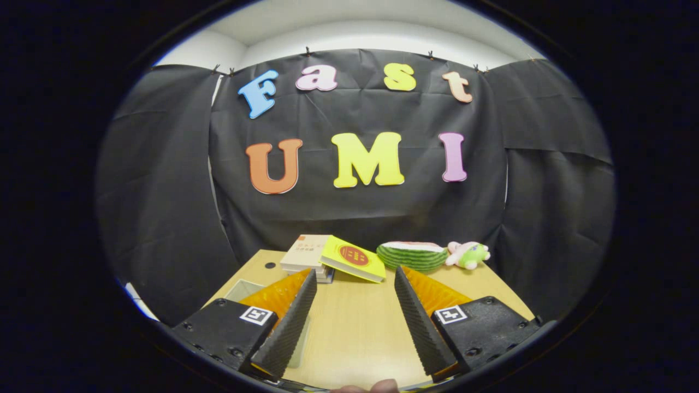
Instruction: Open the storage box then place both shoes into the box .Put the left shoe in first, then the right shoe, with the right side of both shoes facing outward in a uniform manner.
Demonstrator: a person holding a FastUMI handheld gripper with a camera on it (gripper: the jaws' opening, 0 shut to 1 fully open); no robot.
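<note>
Storage box [243, 288] by tool [355, 278] (fingers apart, empty)

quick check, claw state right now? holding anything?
Claw: open, fingers spread wide with only bare table between them, holding nothing. The books lie beyond the fingertips.

The left finger [289, 322] covered most of a pale box [243, 289], so couldn't tell if it was open; a fingertip [382, 386] got cut off below.

Light wooden table [355, 327]; yellow book [352, 257], red circle; green-striped watermelon toy [412, 256]; pink-green plush [468, 254].
</note>
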